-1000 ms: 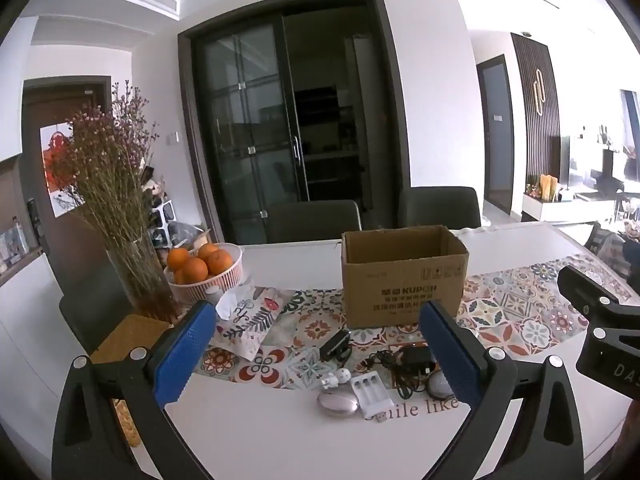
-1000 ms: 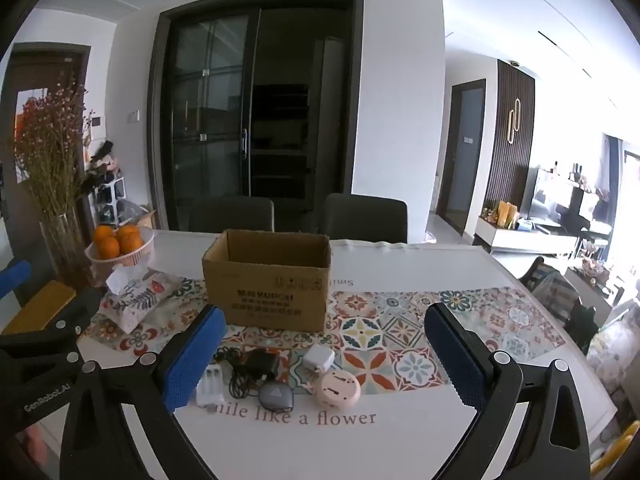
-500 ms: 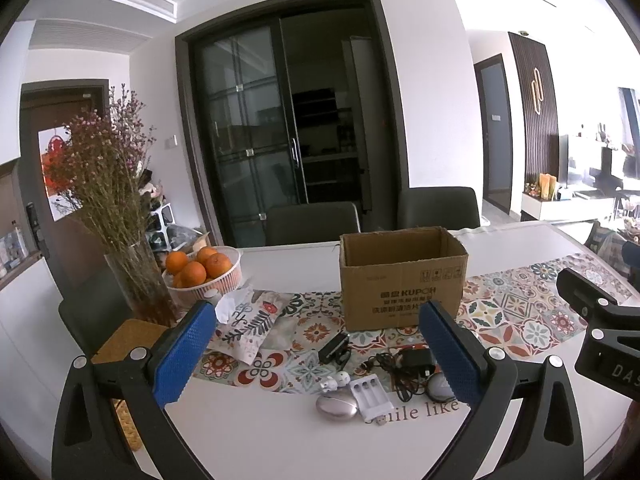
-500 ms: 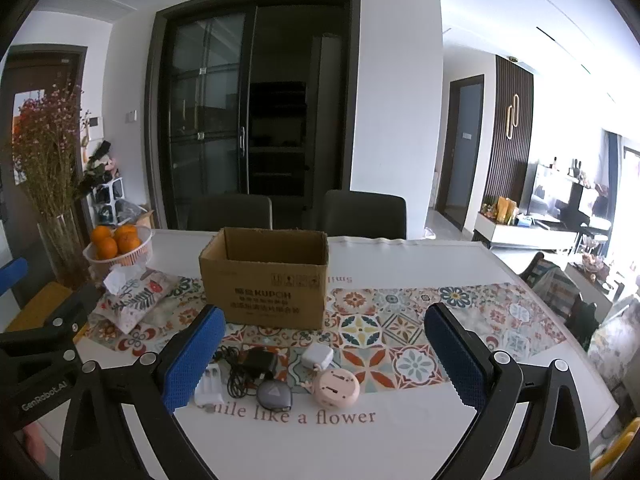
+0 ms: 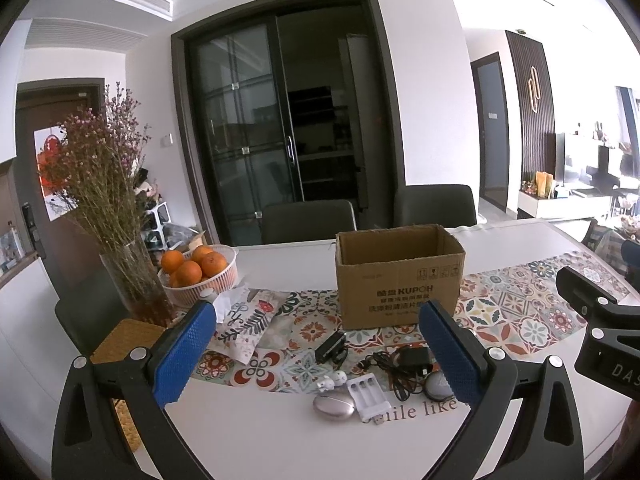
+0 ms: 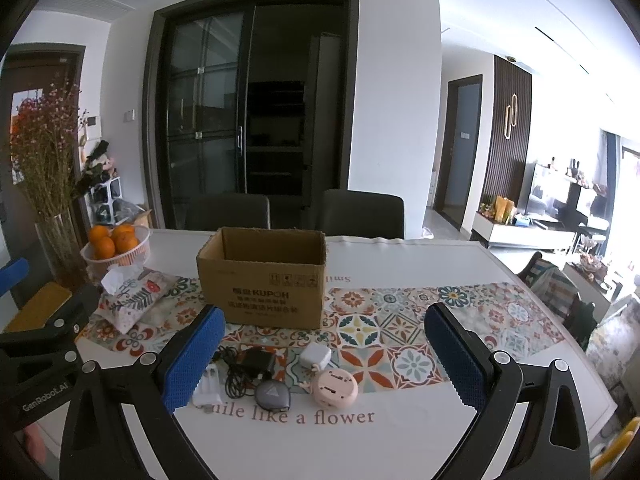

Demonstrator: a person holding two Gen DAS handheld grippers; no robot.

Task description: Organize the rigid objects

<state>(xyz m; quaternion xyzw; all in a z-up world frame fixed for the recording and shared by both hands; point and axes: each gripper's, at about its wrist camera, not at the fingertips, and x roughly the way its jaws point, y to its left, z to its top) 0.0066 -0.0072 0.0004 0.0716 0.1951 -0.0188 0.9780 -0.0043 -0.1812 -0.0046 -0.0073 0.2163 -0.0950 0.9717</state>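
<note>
An open cardboard box [image 5: 400, 280] [image 6: 262, 280] stands on the patterned runner. In front of it lie small items: a black adapter with cable [image 6: 254, 362] [image 5: 410, 360], a white battery charger [image 5: 368, 394] [image 6: 208, 386], a silver oval case [image 5: 333, 405], white earbuds [image 5: 330, 380], a black clip device [image 5: 330, 348], a grey round disc [image 6: 273, 394], a white cube charger [image 6: 316, 356] and a pink round device [image 6: 335, 388]. My left gripper [image 5: 316, 354] and right gripper [image 6: 324, 356] both hover open above the near table edge, holding nothing.
A glass vase of dried flowers [image 5: 100, 200], a white basket of oranges [image 5: 198, 276] and a floral tissue pouch [image 5: 248, 320] stand at the left. Two dark chairs [image 6: 296, 212] sit behind the white table [image 6: 400, 440]. A woven mat [image 5: 120, 340] lies at the left edge.
Both views have drifted very slightly; the items on the table and both open grippers stay as they were.
</note>
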